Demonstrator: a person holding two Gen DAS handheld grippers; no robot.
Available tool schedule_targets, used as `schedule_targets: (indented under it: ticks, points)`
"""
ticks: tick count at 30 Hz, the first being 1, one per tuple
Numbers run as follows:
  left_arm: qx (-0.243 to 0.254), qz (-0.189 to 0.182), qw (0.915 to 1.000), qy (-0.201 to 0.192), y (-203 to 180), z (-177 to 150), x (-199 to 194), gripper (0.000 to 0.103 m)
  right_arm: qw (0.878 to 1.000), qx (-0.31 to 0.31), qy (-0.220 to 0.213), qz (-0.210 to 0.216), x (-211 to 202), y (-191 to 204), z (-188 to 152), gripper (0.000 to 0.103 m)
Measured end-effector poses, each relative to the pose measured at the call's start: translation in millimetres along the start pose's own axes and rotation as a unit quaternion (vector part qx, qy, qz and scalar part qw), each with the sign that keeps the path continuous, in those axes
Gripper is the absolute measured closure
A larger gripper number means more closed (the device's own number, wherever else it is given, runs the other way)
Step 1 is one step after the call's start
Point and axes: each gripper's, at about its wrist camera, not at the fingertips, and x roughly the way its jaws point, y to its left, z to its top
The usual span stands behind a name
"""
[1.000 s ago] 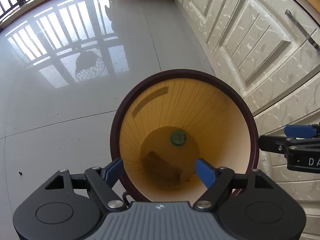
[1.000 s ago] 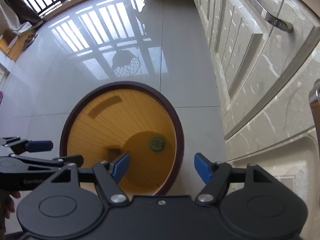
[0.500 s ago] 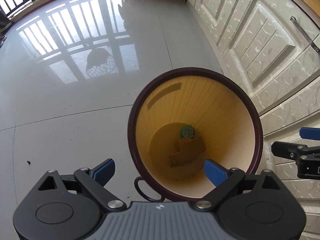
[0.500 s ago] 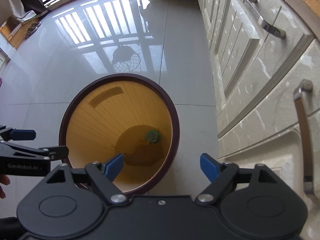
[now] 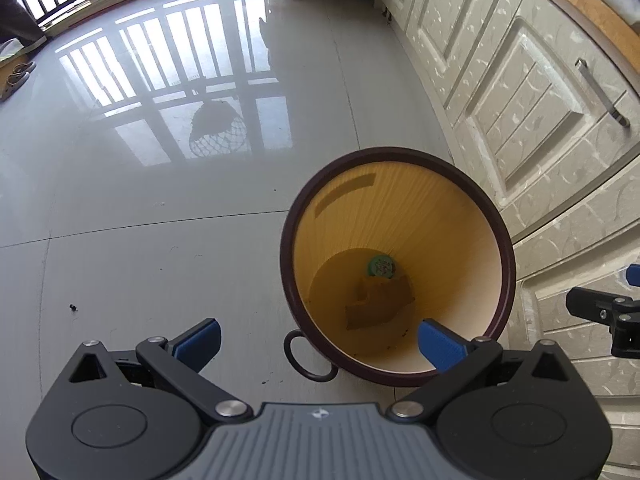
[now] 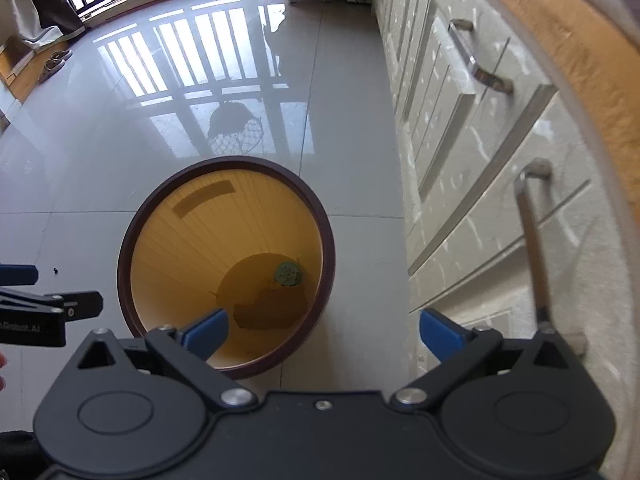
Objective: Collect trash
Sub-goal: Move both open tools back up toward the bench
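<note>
Both grippers have lifted away from the bin since a second ago, so its whole rim now shows where it was partly hidden before, and a piece of cardboard that was not there then lies at the bottom. From the left wrist view, the left gripper (image 5: 318,338) hangs above the floor (image 5: 160,184) just beside the bin (image 5: 505,264); its jaws are opening, already wide, with nothing between them. The right gripper (image 6: 324,330) hangs over the bin's (image 6: 126,256) near edge, between it and the cabinet (image 6: 480,216); its jaws are opening wide too and hold nothing. Inside the bin, the brown cardboard piece (image 5: 378,302) rests on the bottom, touching or just beside a small round green lid (image 5: 382,266). A dark ring (image 5: 308,356) lies on the floor against the bin's base. A tiny dark speck (image 5: 73,307) sits on the tiles well apart from the bin. Sunlight through the railing reflects off the floor farther away.
</note>
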Motion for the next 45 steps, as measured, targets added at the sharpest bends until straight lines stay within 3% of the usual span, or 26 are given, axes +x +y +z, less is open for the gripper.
schedule_targets:
  ticks: [12,22,33,45]
  points:
    - [-0.009,0.012,0.9993,-0.033,4,-14,-61,0.000,0.999,-0.029,-0.026,-0.014,-54,9,-7,0.000]
    - [-0.011,0.013,0.9955,-0.093,-2,-34,-125,0.000,0.996,-0.028,-0.079,-0.008,-117,12,-12,0.000]
    - [-0.011,0.002,0.9862,-0.165,-15,-52,-192,0.000,0.987,-0.035,-0.159,-0.014,-191,10,-30,0.000]
    - [0.027,-0.023,0.9708,-0.237,-63,-67,-239,0.000,0.971,-0.008,-0.238,-0.029,-248,-20,-58,0.000]
